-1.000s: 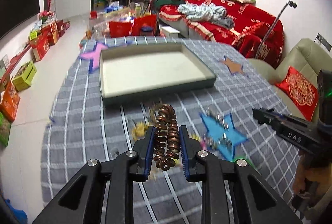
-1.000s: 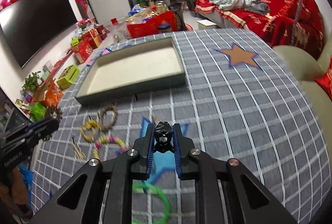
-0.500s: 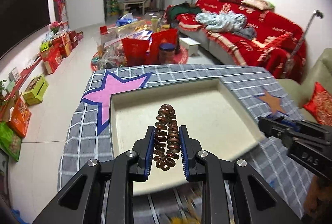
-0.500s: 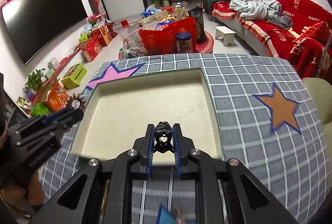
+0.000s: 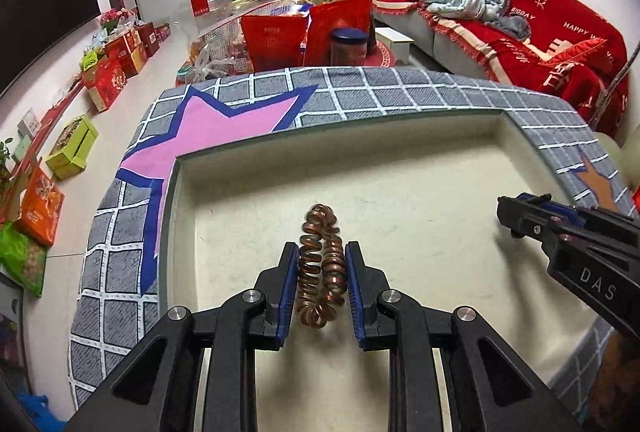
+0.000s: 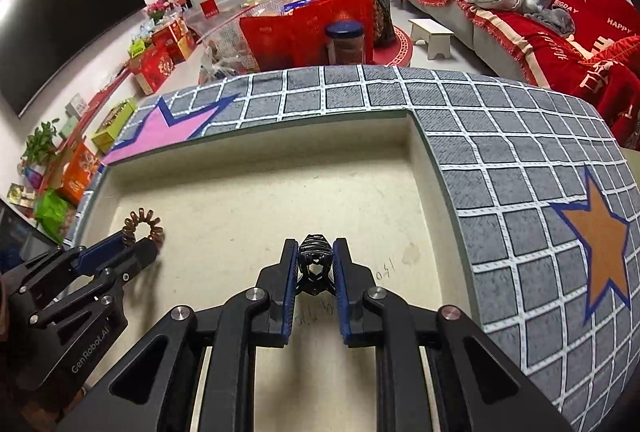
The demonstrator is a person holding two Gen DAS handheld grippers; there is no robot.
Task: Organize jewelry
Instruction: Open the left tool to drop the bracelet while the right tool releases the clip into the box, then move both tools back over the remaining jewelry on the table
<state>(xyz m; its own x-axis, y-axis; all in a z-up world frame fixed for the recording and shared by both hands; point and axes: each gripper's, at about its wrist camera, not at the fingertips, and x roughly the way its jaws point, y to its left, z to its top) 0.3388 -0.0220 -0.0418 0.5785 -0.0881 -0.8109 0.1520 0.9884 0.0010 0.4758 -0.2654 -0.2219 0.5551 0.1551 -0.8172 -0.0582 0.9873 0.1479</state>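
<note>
A brown coil (image 5: 321, 266), a spiral band squeezed into a narrow loop, stands at lower centre of the left wrist view, clamped between the blue pads of the left gripper (image 5: 322, 286). Its top pokes out past the fingertips, over the cream floor of the tray (image 5: 400, 200). In the right wrist view the same coil shows at middle left, sticking out of the left gripper's tips just inside the tray's left wall.

A black clip (image 6: 316, 262), small and glossy with ribbed bands, sits at lower centre of the right wrist view, pinched between the pads of the right gripper (image 6: 316, 268). It too is over the tray floor, right of the coil and apart from it. Whether either piece touches the floor cannot be told. In the left wrist view the right gripper enters from the right edge, its tips over the tray's right side.

The tray fills the middle of both views and rests on a grey checked cloth (image 6: 500, 136). A pink star (image 5: 208, 128) lies at the tray's upper left corner, an orange star (image 6: 600, 244) to its right. A red sofa (image 5: 520, 12) fills the upper right.
</note>
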